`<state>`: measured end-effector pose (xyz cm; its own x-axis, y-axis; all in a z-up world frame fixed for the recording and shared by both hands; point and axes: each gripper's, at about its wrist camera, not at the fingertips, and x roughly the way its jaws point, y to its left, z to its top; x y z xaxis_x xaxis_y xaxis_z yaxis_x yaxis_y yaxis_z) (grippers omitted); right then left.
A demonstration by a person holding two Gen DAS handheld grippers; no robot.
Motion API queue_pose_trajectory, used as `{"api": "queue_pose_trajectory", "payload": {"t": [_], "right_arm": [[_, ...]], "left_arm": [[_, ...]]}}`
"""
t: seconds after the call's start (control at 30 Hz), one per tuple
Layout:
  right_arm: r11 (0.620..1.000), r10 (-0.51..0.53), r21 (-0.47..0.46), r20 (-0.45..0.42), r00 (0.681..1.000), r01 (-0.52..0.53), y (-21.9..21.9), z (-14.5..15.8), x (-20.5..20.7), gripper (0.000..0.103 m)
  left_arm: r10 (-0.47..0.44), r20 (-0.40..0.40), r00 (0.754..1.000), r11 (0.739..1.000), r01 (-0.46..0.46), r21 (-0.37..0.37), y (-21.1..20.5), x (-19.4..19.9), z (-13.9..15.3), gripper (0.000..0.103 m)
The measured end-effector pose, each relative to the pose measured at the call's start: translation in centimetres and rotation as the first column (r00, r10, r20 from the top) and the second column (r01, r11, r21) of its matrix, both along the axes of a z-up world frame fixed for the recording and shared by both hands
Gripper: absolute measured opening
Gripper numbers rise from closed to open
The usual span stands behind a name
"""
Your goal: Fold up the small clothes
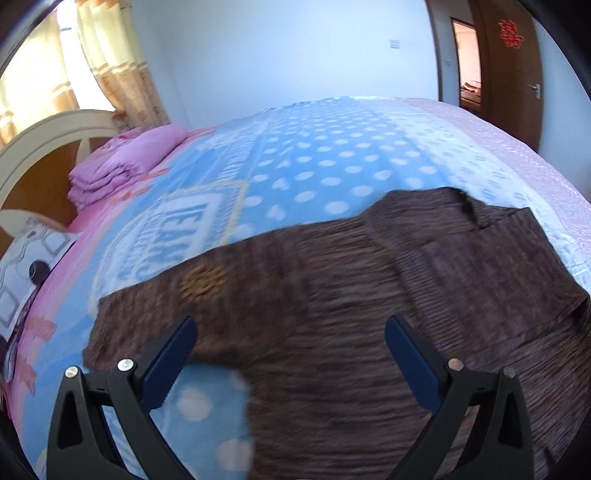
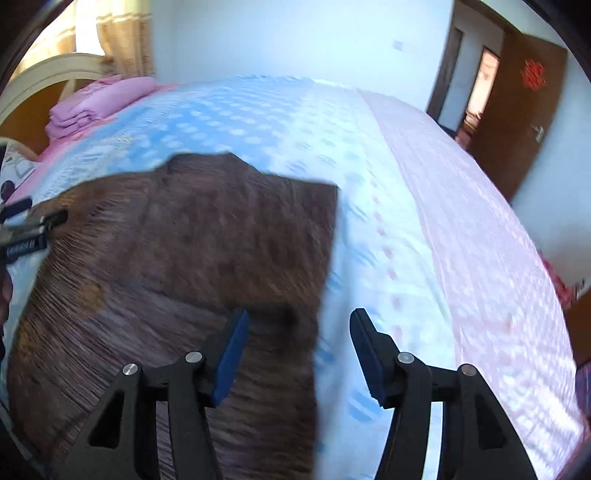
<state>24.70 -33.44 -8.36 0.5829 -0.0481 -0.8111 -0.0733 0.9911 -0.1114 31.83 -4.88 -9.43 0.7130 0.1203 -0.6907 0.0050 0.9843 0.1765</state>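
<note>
From the left wrist camera, the left tongs stand wide apart with nothing between their blue pads, hanging over a brown ribbed garment that lies spread flat on the bed. The garment covers the near and right part of the view, carries a small golden emblem toward its left side, and has 1 sleeve folded across its upper right. The bed wears a blue cover with white dots and a printed panel of lettering, blurred beyond reading. A stack of folded pink bedding sits at the head of the bed, next to a cream headboard, with yellow curtains behind and a brown door bearing a red ornament at the far right. From the right wrist camera, the right tongs are apart and hold nothing; they straddle the garment's right edge, the left pad over brown fabric and the right pad over the pale blue cover. The left tongs show at the left border over the garment's left side. The pink bedding lies at the far left, and a pink strip of the bed cover runs down the right.
</note>
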Motion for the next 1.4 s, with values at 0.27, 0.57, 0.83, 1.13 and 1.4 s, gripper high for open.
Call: {"api": "queue_pose_trajectory", "payload": {"t": [0.27,0.57,0.83,1.13,1.4], "right_arm": [[0.995,-0.064,0.069,-0.035,0.997,0.066,-3.1,-3.5,0.3,0.028],[0.957,-0.109,0.266,-0.048,0.993,0.118,-6.6,-2.9,-1.6,0.038],[0.986,-0.059,0.149,-0.108,0.992,0.075,-4.0,-3.3,-7.3,0.008],[0.977,-0.143,0.15,-0.066,0.987,0.152,-6.4,-2.5,-9.8,0.001],[0.983,-0.065,0.169,-0.072,0.995,0.076,-3.5,-3.9,-7.7,0.02]], "left_arm": [[-0.037,-0.013,0.999,0.985,0.039,0.165,-8.0,3.1,-4.2,0.103],[-0.03,-0.015,0.999,0.982,0.032,0.186,-7.9,3.8,-5.4,0.103],[-0.009,-0.029,1.0,0.99,0.012,0.138,-7.3,4.2,-5.6,0.103],[0.037,-0.022,0.999,0.99,-0.034,0.135,-6.1,3.8,-5.3,0.103],[0.062,-0.033,0.998,0.99,-0.057,0.129,-5.4,4.3,-5.4,0.103]]}}
